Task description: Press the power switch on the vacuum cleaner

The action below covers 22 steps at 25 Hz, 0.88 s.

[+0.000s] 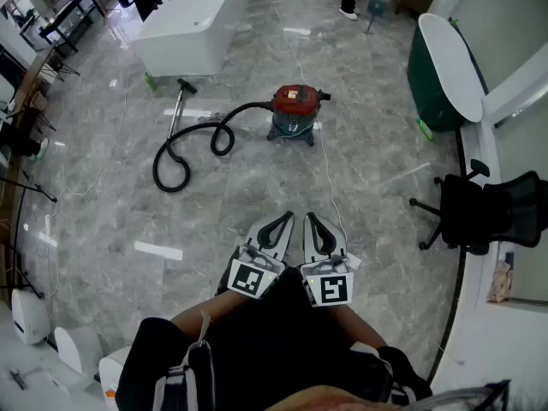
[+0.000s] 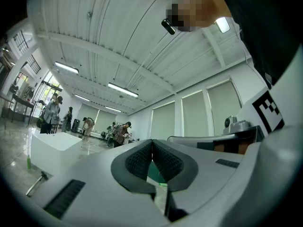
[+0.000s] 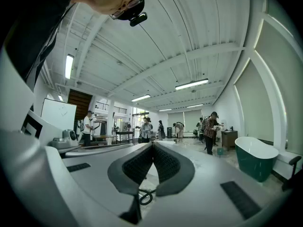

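Held low at 6 o'clock, the left tool (image 1: 285, 219) and right tool (image 1: 311, 219) are seen side by side, jaws pressed together on nothing. Well apart at 12 o'clock, the vacuum (image 1: 295, 110) is stood on the floor (image 1: 385, 169), its hose (image 1: 184, 148) curled toward 10 o'clock.

My head camera sits above both grippers and looks steeply down. The left gripper (image 1: 276, 229) and right gripper (image 1: 317, 229) lie close below it, with the vacuum cleaner (image 1: 294, 111) well ahead of their tips. Each gripper camera rides just behind its own jaws, facing forward along them and tilted up, so the ceiling (image 3: 189, 41) fills the upper half. The left one shares the white counter (image 2: 51, 150), ahead-left of the tips, with the head view. The right one shares the green tub (image 3: 258, 161), ahead-right.
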Each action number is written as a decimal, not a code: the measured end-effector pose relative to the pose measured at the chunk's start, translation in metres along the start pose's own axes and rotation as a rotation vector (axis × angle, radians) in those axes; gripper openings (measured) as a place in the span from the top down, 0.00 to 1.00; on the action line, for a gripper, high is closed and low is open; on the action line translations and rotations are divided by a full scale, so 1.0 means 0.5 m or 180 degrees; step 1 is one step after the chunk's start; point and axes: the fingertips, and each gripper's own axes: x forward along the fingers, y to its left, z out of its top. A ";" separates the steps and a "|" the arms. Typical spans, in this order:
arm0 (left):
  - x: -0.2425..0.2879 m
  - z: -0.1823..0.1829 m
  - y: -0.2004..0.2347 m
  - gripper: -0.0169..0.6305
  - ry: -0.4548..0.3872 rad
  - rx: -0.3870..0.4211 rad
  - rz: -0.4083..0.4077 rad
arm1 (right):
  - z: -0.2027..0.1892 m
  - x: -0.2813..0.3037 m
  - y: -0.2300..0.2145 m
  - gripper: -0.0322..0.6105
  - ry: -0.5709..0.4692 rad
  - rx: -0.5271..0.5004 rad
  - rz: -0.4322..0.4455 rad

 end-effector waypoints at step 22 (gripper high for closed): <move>0.031 -0.009 0.034 0.94 0.0047 0.0025 0.0298 | -0.016 -0.013 -0.067 0.92 -0.0168 0.0338 0.0028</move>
